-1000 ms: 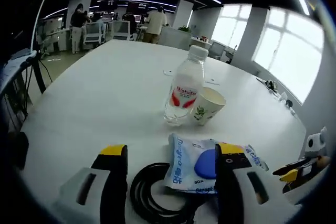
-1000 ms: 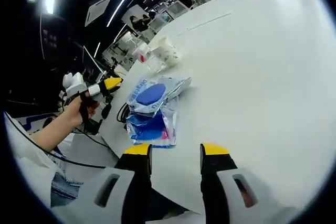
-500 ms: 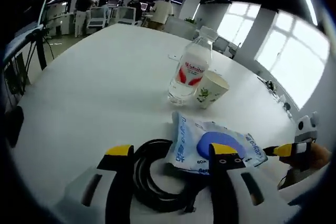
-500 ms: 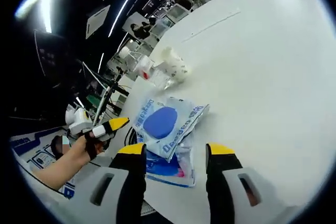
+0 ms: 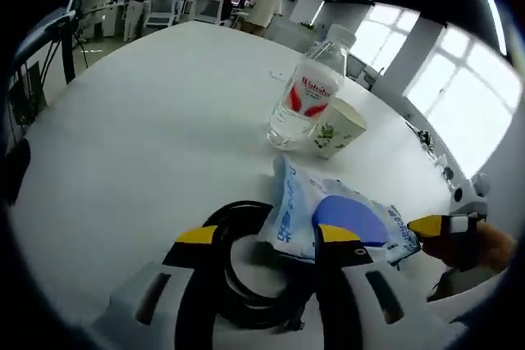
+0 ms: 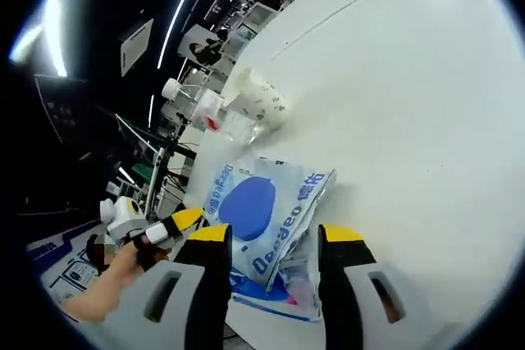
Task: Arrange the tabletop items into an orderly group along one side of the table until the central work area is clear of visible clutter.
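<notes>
White table (image 5: 148,120), bottle (image 5: 308,96) upright.

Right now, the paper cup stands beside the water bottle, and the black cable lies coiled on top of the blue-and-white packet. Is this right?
Not quite. The paper cup does stand beside the water bottle, but the black cable lies coiled on the table with its edge under the blue-and-white packet, not on top of it. The left gripper view shows this.

A white table (image 5: 148,120) carried a bottle (image 5: 308,97) and a paper cup (image 5: 337,128), touching. Nearer lay a blue-and-white packet (image 5: 328,219) overlapping a coiled black cable (image 5: 238,268).
</notes>
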